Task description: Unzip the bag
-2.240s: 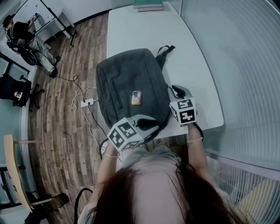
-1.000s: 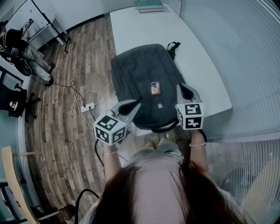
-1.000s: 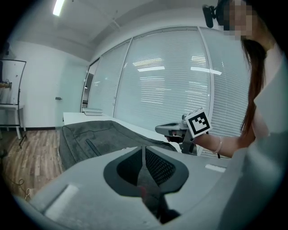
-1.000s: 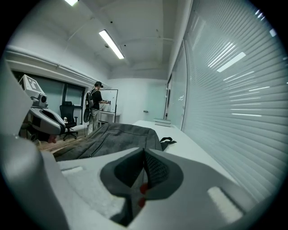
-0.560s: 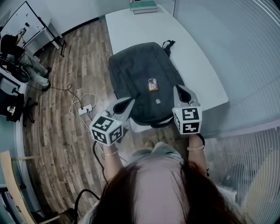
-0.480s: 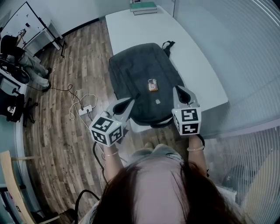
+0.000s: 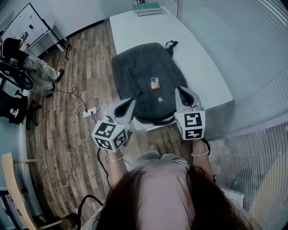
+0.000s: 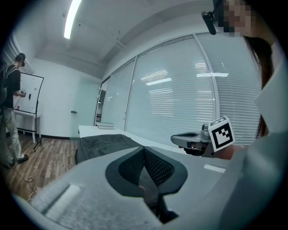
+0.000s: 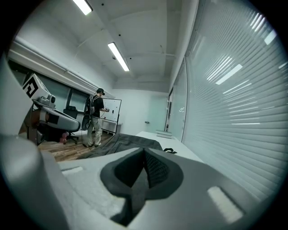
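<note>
A dark grey backpack [image 7: 144, 78] lies flat on the white table [image 7: 198, 67], with a small orange tag [image 7: 154, 83] on its front. It also shows low ahead in the left gripper view [image 8: 105, 143] and the right gripper view [image 9: 130, 140]. My left gripper [image 7: 131, 101] hovers off the bag's near left corner, out past the table edge, shut and holding nothing [image 8: 144, 150]. Over the bag's near right corner my right gripper [image 7: 178, 90] is also shut and empty [image 9: 145, 152]. Neither touches the bag.
Books [image 7: 147, 7] lie at the table's far end. A power strip with cables [image 7: 87, 109] is on the wood floor at the left. A person [image 7: 27, 56] stands by a whiteboard far left. A glass wall with blinds [image 7: 252, 67] runs along the right.
Both grippers have drawn back from the bag's near end toward the person and risen a little. The left jaws' dark gap has shut.
</note>
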A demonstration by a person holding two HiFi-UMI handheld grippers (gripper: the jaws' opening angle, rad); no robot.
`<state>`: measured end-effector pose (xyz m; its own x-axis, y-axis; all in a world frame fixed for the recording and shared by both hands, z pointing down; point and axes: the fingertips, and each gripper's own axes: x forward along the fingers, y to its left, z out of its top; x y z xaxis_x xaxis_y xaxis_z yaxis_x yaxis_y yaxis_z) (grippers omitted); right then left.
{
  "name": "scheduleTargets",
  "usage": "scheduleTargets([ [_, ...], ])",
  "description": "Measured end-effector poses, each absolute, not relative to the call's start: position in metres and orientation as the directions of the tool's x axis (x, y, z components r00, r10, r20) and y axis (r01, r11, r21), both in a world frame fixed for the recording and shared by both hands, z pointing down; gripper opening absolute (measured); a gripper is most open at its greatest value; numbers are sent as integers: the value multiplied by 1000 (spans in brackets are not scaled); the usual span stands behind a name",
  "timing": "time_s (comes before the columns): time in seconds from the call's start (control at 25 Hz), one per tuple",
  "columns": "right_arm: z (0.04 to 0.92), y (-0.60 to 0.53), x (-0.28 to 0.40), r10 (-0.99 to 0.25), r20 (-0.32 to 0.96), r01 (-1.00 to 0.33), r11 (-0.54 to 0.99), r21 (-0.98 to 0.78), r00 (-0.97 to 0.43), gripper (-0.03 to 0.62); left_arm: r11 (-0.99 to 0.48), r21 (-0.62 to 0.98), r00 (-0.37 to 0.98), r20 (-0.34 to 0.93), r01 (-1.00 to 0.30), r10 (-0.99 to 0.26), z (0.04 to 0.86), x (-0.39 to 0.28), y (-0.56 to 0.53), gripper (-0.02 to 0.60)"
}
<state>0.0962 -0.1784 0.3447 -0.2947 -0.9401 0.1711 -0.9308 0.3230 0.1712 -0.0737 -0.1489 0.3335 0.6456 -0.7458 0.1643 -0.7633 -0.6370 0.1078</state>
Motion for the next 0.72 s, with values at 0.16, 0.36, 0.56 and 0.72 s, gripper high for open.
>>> scheduleTargets([
  [0.16,344,-164,94,-934,182,-922,338,186,-306,3,-599,96,606,154,-795,-780,328,-71,-139,9],
  [0.36,348,-140,97,-925,179,-911,366,189,-334,3,-584,88,590,144,-807,-794,326,-63,-119,9],
  [0.56,351,-116,98,-917,184,-904,385,187,-353,3,-556,72,560,147,-828,-815,325,-58,-98,9],
  [0.72,352,-98,98,-912,185,-898,399,185,-366,3,-519,52,520,145,-853,-842,323,-58,-82,9],
])
